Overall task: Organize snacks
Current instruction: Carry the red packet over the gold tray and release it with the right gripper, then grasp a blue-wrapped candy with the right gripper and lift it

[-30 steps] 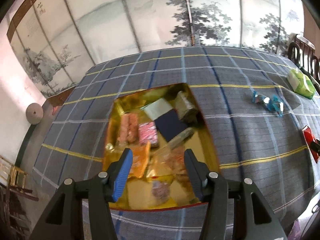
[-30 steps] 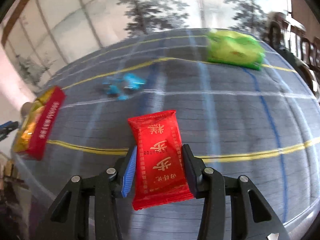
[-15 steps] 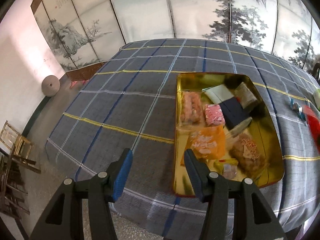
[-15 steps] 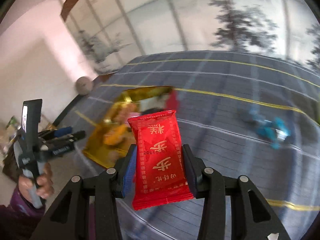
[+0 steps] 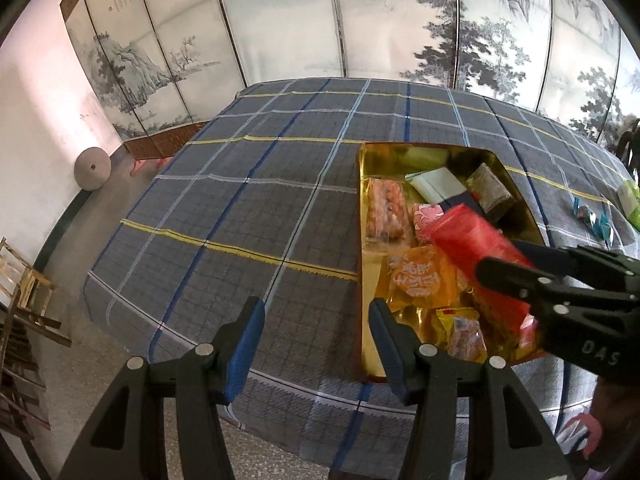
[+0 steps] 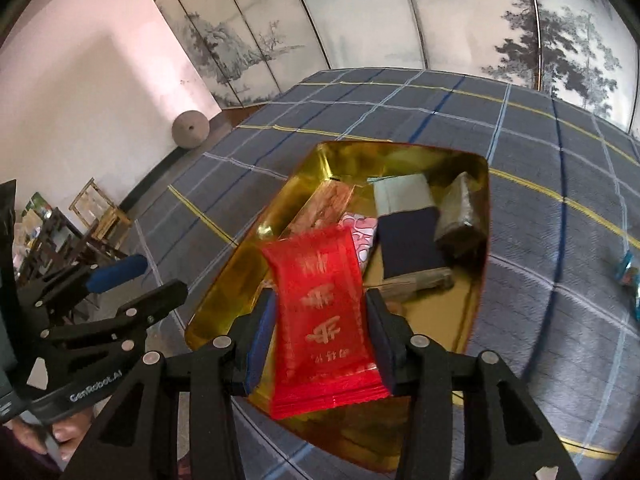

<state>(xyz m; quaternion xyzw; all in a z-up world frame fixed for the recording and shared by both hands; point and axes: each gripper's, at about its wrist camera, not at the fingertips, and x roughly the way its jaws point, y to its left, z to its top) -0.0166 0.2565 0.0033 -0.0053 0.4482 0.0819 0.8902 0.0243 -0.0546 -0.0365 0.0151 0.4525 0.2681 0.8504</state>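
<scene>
My right gripper (image 6: 320, 300) holds a red snack packet (image 6: 320, 312) upright between its pads, just above the near end of the open gold tin (image 6: 240, 272). Its jaws are opening while the pads still touch the packet's sides. In the left wrist view the same red packet (image 5: 468, 244) hangs over the tin (image 5: 400, 156) from the right gripper (image 5: 508, 258). Several wrapped snacks lie in the tin. My left gripper (image 5: 316, 308) is open and empty over the plaid cloth, just left of the tin's near corner. It also shows at the left as left gripper (image 6: 152, 276).
Blue candy wrappers (image 5: 592, 216) and a green packet (image 5: 630, 200) lie on the plaid tablecloth (image 5: 240, 220) to the right of the tin. A painted folding screen stands behind the table. Wooden chairs (image 6: 100, 212) stand on the floor at left. A hand (image 6: 60, 440) grips the left tool.
The right gripper carried the red packet from the cloth at the right to over the tin. The left gripper swung left, off the tin and onto bare cloth beside it.
</scene>
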